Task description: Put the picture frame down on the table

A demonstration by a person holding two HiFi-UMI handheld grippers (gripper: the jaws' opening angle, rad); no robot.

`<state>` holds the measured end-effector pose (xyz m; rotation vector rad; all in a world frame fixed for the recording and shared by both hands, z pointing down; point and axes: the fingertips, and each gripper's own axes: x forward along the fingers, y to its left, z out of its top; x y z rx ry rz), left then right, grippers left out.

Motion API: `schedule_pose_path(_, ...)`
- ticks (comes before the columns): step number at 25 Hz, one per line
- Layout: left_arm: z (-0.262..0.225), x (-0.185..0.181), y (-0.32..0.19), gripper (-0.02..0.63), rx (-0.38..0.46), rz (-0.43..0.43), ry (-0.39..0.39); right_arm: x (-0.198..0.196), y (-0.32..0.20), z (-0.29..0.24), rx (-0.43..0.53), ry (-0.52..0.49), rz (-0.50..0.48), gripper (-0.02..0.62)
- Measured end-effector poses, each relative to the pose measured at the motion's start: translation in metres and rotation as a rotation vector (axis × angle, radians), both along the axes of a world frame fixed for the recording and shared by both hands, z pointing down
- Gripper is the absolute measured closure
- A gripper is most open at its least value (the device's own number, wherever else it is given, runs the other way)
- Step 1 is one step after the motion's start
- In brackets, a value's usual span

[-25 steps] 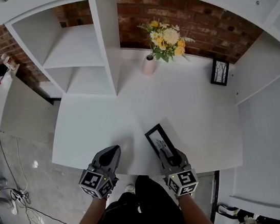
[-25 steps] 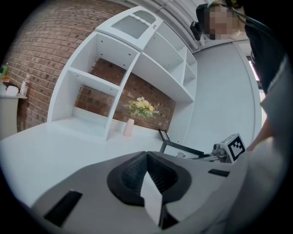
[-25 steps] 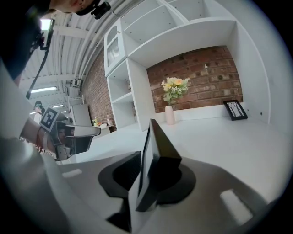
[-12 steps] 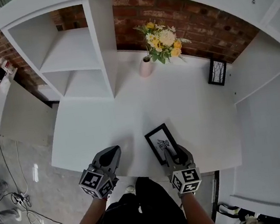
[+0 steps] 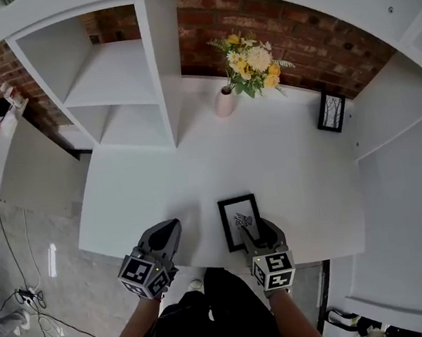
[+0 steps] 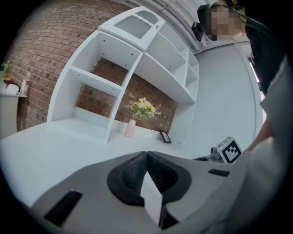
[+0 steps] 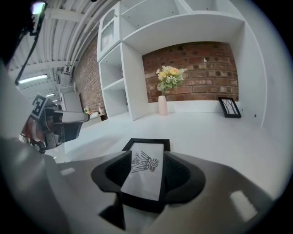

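R gripper [image 5: 253, 233] is at lower centre of head view, at the near edge of the white table [image 5: 304, 166], marker cube toward the person. Jaws are partway open and clamped on the picture frame [image 5: 240, 219], one jaw on each long side, gripping its near end. Frame has a black border and white mat w/ a small dark drawing. It's face up, about flat, long axis running away from the person. In R gripper view the frame [image 7: 145, 168] fills the gap btwn the pads, its far end reaching out over the tabletop. Can't tell whether its underside touches the table or sits just above it.

L gripper [image 5: 170, 230] is lower left of centre in head view, beside the R one and apart from the frame, tip over the table's near edge. In L gripper view the jaws are pressed together, pads meeting at the tip, no object from the scene btwn them.

At the back of the table, upper centre, is a pink vase [image 5: 225, 99] w/ yellow + white flowers [image 5: 250, 58], close to the brick wall [image 5: 293, 31]. Right of it, upper right, a second small black frame [image 5: 331, 111] stands near the wall. A white shelf unit [image 5: 113, 84] takes the upper left. Grey floor w/ cables [image 5: 28, 306] shows at lower left.
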<state>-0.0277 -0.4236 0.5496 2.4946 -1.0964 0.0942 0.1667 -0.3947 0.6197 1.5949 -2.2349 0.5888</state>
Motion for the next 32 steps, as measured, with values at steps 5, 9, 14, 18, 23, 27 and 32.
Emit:
schedule_pose_path(5,0.0,-0.007,0.001,0.608,0.001,-0.014,0.004,-0.003,-0.004,-0.005,0.01,-0.003,-0.004,0.379)
schedule_pose_path(9,-0.002,-0.009,0.001,0.608,0.003,-0.017,0.009,-0.001,-0.005,-0.012,0.032,-0.012,0.01,0.386)
schedule_pose_path(14,-0.005,-0.008,0.005,0.609,0.008,-0.009,0.017,0.0,-0.001,-0.023,0.067,-0.015,0.025,0.444)
schedule_pose_path(18,-0.008,-0.005,0.009,0.609,0.017,0.001,0.02,0.003,0.003,-0.033,0.1,-0.017,0.037,0.499)
schedule_pose_path(23,-0.014,0.0,0.014,0.609,0.032,0.017,0.026,0.009,0.011,-0.047,0.14,-0.02,0.054,0.576)
schedule_pose_path(27,-0.018,0.003,0.019,0.608,0.042,0.03,0.027,0.011,0.017,-0.057,0.166,-0.031,0.062,0.591)
schedule_pose_path(32,-0.024,0.005,0.025,0.607,0.053,0.039,0.033,0.012,0.025,-0.071,0.202,-0.046,0.067,0.592)
